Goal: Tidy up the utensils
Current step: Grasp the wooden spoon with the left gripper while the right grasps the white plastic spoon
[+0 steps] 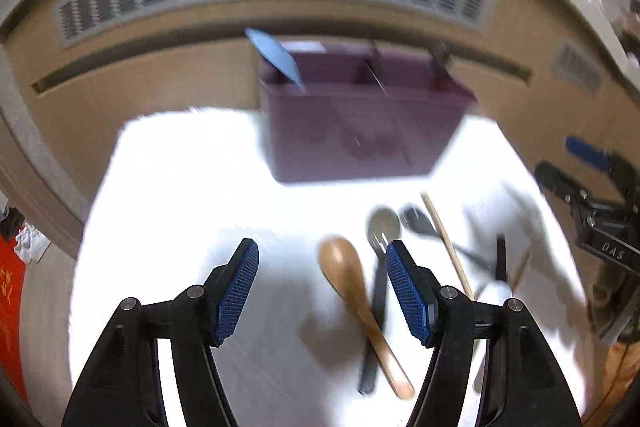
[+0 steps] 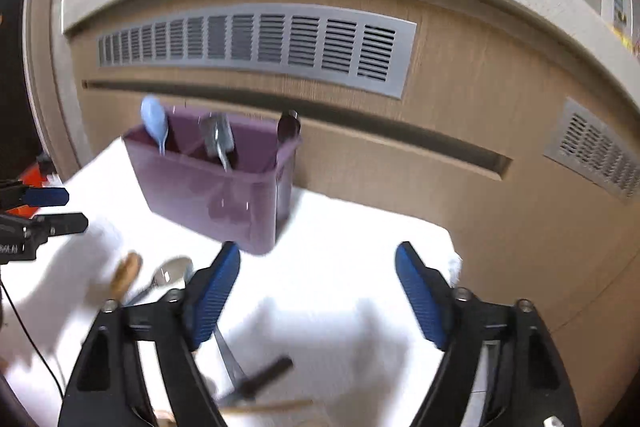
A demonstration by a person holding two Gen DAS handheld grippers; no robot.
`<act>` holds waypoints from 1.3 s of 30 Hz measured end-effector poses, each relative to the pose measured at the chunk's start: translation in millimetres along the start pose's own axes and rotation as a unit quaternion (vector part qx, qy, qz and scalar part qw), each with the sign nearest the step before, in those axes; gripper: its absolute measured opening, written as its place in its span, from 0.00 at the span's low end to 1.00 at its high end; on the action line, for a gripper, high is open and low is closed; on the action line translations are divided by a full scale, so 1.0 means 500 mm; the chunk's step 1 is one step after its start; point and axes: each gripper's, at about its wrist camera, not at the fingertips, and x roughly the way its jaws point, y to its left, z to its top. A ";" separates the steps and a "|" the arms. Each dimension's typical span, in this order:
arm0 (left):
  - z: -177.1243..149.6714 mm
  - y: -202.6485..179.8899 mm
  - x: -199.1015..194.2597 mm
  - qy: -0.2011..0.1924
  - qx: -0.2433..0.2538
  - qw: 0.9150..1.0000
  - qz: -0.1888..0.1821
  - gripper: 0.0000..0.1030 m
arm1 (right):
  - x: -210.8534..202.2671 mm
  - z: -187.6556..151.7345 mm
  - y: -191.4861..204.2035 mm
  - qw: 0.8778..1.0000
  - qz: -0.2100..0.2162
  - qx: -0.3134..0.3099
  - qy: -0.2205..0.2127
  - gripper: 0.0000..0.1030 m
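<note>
Both jaws gape empty; wooden spoon (image 1: 352,291) lies between the left gripper (image 1: 322,259) pads.

I see a white bench (image 1: 180,187) set against a tan panelled wall. A purple caddy (image 1: 360,135) stands on it at the far edge. Nearer me, loose utensils lie together on the white surface: a wooden spoon (image 1: 352,287), a metal spoon (image 1: 383,227) just beside it, a black spoon (image 1: 418,221) and a chopstick (image 1: 448,247). Blur hides the rest of the pile.
</note>
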 end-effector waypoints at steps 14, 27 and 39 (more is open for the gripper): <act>-0.017 -0.022 0.115 0.050 -0.017 0.998 0.033 0.47 | -0.072 -0.097 0.030 0.999 0.006 -0.034 0.005 0.88; -0.026 -0.013 0.112 0.030 -0.022 0.999 0.024 0.31 | -0.058 -0.116 0.083 0.998 0.036 -0.037 0.028 0.88; -0.066 0.068 -0.095 -0.086 -0.078 0.993 0.024 0.31 | -0.043 -0.136 0.112 0.989 0.112 -0.019 0.097 0.65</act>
